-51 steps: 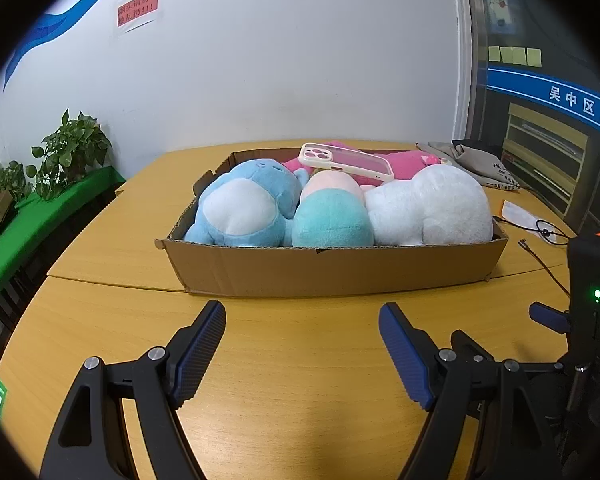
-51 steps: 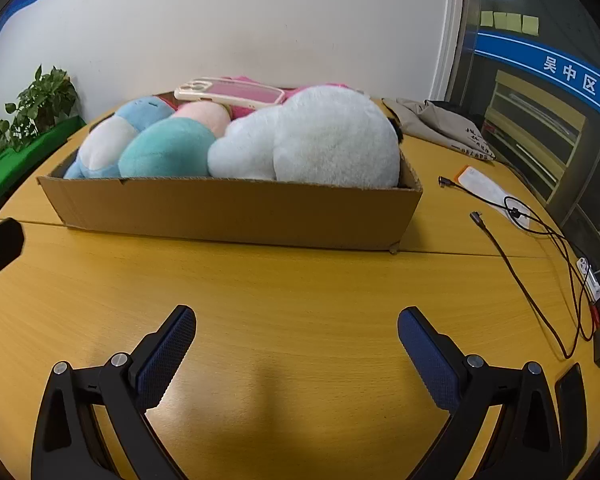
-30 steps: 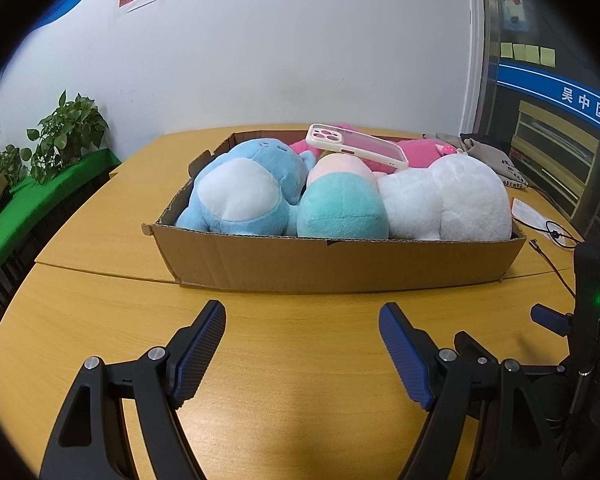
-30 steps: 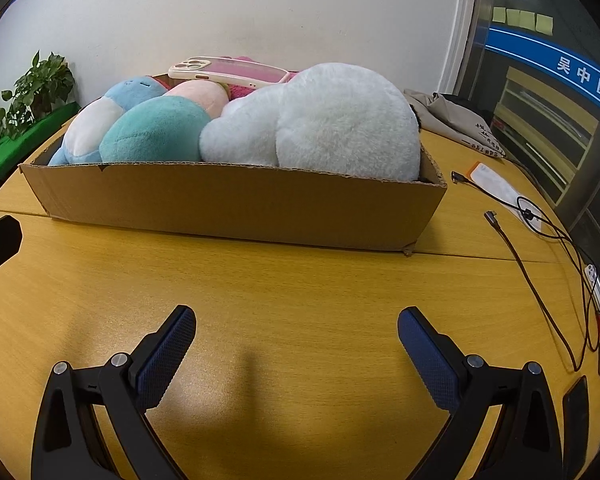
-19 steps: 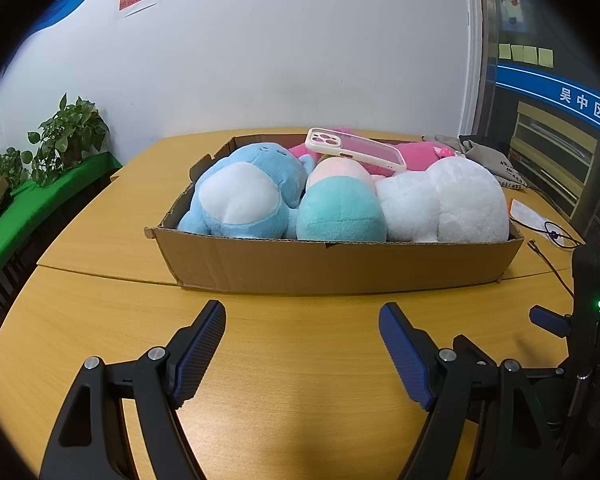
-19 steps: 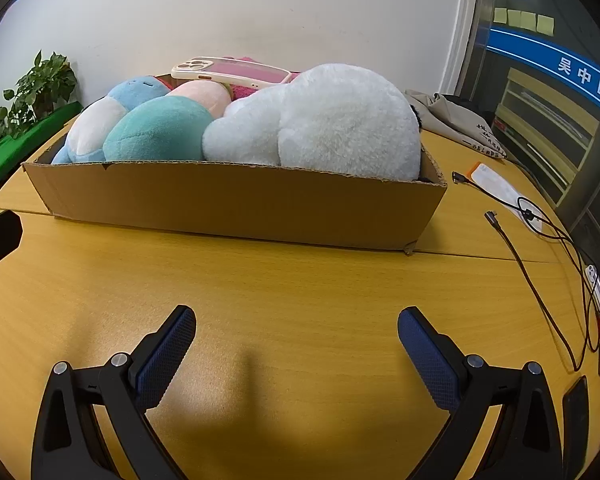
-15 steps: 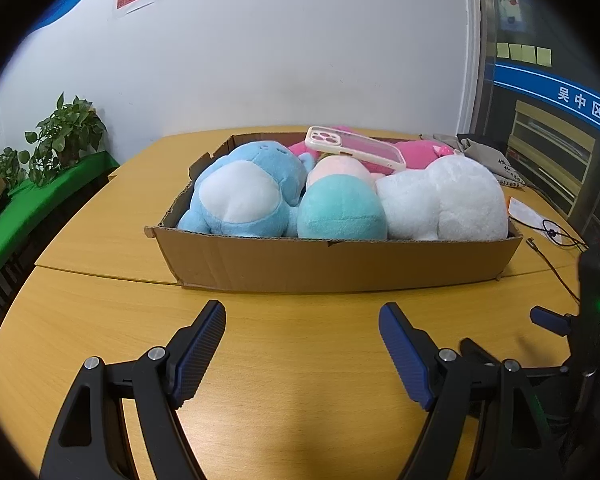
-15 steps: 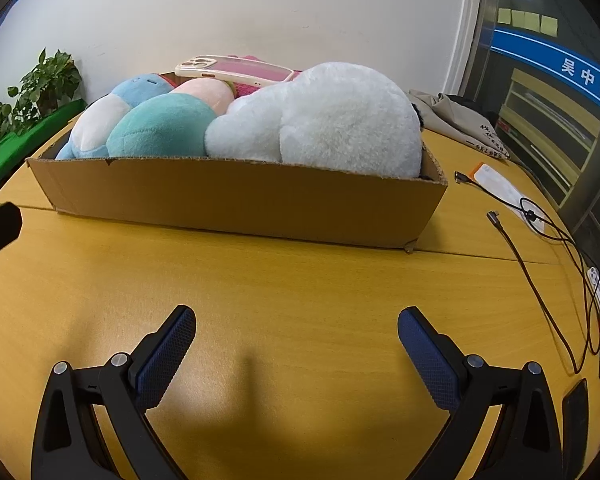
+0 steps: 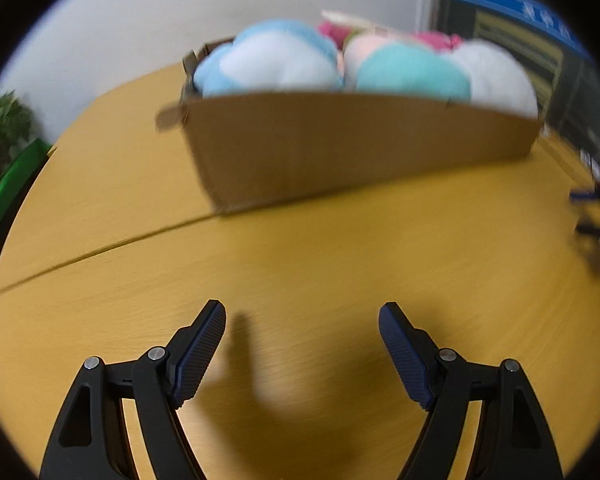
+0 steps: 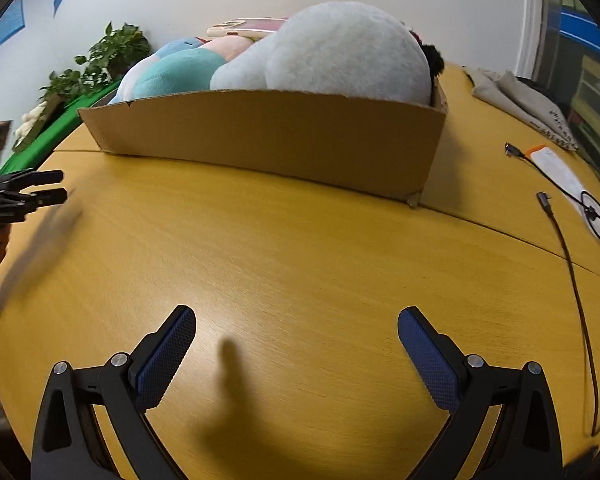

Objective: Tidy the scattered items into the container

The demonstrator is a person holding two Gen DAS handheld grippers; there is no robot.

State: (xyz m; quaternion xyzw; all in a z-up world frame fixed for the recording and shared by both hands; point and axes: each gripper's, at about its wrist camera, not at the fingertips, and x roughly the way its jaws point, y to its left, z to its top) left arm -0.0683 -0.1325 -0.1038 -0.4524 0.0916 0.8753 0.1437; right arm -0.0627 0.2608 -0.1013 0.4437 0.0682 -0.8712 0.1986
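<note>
Your left gripper [image 9: 302, 312] is over the bare wooden table [image 9: 300, 248], its fingers [image 9: 198, 350] spread apart with nothing between them. Your right gripper [image 10: 296, 318] is likewise over the table, fingers [image 10: 164, 354] apart and empty. The cardboard box [image 10: 268, 136] stands on the table ahead of both grippers, well clear of the fingertips. It holds the plush toys: a blue-and-white plush [image 9: 268, 62] at the left end, a teal-and-pink plush [image 9: 410, 70] in the middle, and a white plush [image 10: 340, 56] at the right end. A phone in a pink case [image 10: 246, 28] lies on top of the toys toward the back. To the right of the box, cables [image 10: 568, 240] and a grey cloth bag [image 10: 520, 100] lie on the table. The left-wrist view is blurred.
</note>
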